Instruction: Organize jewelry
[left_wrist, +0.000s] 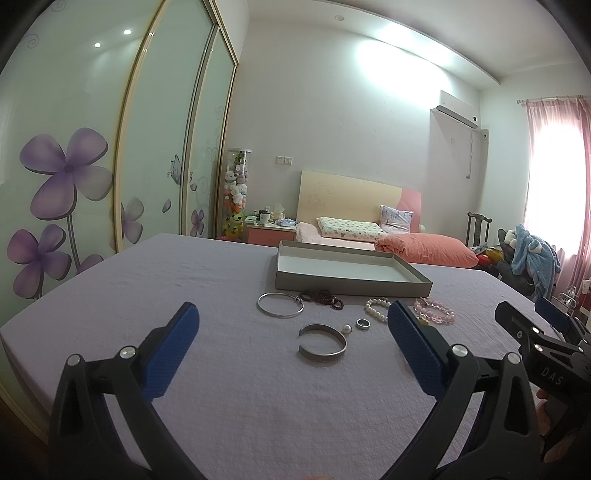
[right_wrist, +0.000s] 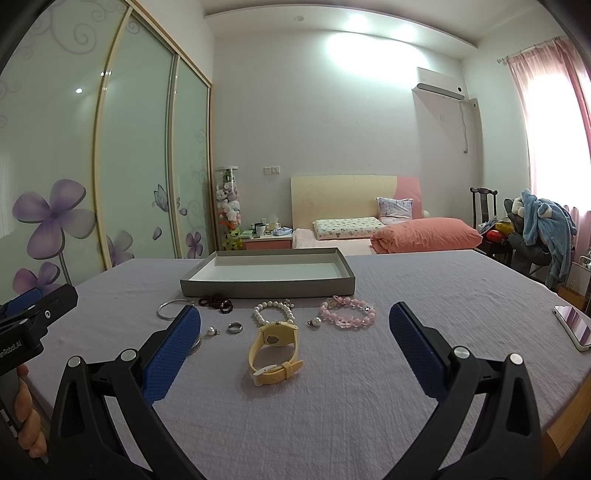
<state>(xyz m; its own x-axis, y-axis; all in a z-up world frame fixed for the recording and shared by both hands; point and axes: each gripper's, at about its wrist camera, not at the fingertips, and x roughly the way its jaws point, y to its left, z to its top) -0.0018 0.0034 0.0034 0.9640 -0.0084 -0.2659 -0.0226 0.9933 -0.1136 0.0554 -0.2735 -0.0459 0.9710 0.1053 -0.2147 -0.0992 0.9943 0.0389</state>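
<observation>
Nine or so jewelry pieces are lying loose on the lilac-covered worktop (right_wrist: 369, 387), none yet in the tray (right_wrist: 207, 286), which is sitting empty just behind them.

- Items, left to right: thin silver bangle (left_wrist: 279, 305); dark red bead strand (left_wrist: 322, 297); open silver cuff (left_wrist: 322, 344); small pearl drop (left_wrist: 346, 329); dark ring (left_wrist: 362, 324); white pearl bracelet (right_wrist: 273, 312); yellow watch (right_wrist: 275, 349), nearest the right gripper; second pearl drop (right_wrist: 314, 322); pink bead bracelet (right_wrist: 349, 314).
- Left gripper (left_wrist: 293, 341): hovering above the cloth, fingers spread wide, carrying nothing, cuff lying between them in view.
- Right gripper (right_wrist: 295, 341): likewise spread wide and carrying nothing, watch centred ahead.
- Phone (right_wrist: 574, 326): resting at the far right edge, apart from the jewelry.

Handling note, as judgement: the step in hand appears to be a first pick. The watch and cuff are sitting clear of neighbours, so they are looking like the easiest starts. Pinching across the strap or the cuff's band, lowering squarely, and lifting before travelling should be avoiding dragging the cloth or nudging the ring and pearl drops, which are lying close by.
</observation>
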